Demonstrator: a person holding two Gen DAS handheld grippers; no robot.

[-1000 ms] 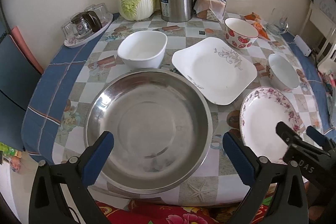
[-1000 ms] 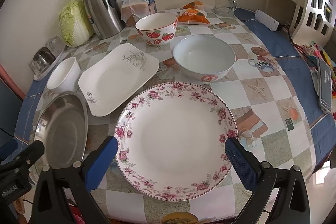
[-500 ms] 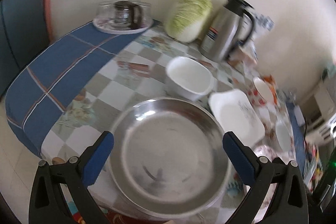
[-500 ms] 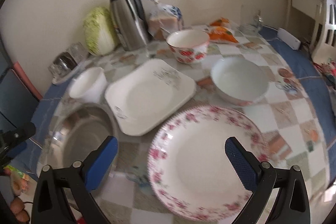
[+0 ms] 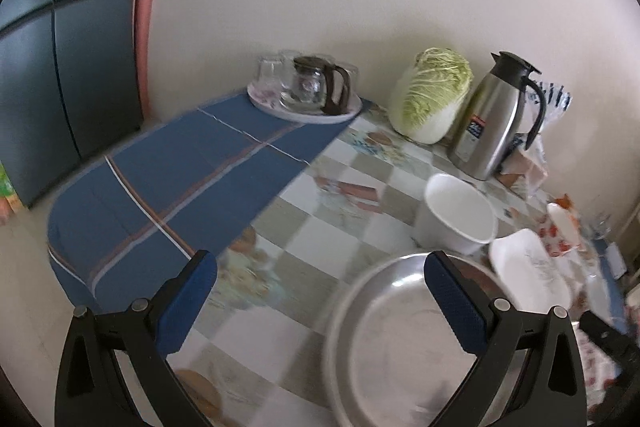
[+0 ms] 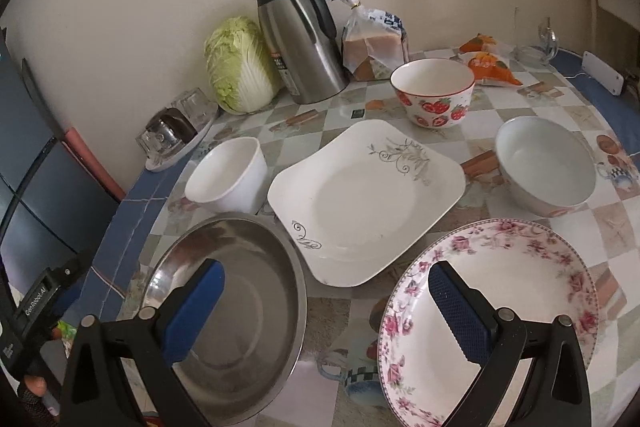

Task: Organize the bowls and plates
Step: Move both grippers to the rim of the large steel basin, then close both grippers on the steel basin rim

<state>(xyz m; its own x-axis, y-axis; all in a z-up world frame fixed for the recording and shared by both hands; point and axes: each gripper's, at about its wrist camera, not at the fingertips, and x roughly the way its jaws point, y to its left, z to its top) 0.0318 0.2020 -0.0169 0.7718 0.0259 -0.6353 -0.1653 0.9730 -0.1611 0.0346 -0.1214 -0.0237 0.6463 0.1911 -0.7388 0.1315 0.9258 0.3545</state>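
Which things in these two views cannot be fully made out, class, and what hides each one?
- Steel basin, left wrist view: motion blur, near rim cut by the frame edge and a gripper finger.
- Strawberry bowl, left wrist view: blurred, squeezed at the fisheye edge.
- Floral plate, right wrist view: near part behind the right gripper finger.
- Glass cups, right wrist view: too small to count.
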